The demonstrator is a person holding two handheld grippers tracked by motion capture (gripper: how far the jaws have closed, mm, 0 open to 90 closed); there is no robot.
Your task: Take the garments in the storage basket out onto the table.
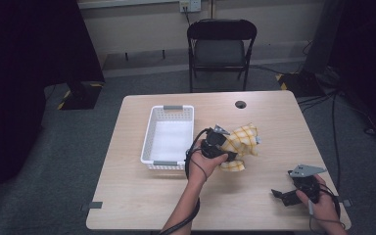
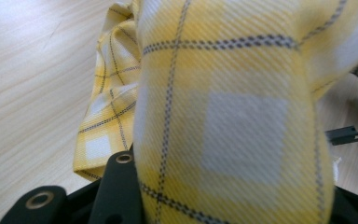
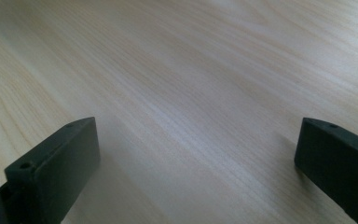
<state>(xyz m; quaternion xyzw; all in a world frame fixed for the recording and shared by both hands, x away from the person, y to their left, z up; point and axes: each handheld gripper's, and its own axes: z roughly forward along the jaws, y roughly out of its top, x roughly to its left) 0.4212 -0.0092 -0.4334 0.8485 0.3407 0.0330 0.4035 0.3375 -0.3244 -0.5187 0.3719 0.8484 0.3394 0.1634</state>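
- Cloth [image 1: 240, 144], yellow with a grey-and-white check, sits bunched near the middle of the wooden table [image 1: 142, 196], just right of the white basket [image 1: 169, 138].
- My left gripper [image 1: 227, 149] is clamped on that cloth; in the high view my left hand [image 1: 210, 155] is wrapped around the gripper body, pointing rightward into the fabric.
- From the left gripper view, the cloth [image 2: 233, 112] drapes over the jaws and hides most of them, with a folded corner trailing down onto the tabletop at the left.
- My right gripper [image 1: 280, 195] rests low over the table near the front right corner, well apart from the cloth, held in my right hand [image 1: 318, 198].
- Its jaws stand wide apart in the right gripper view, with bare wood grain [image 3: 191, 93] between them and nothing held.
- At the right edge of the left gripper view, a bit of the right gripper [image 2: 352, 134] shows farther off.
- Basket is open-topped with slotted sides, and its floor looks bare.
- Beyond the far edge of the table stands a black folding chair [image 1: 220, 49] on grey carpet.
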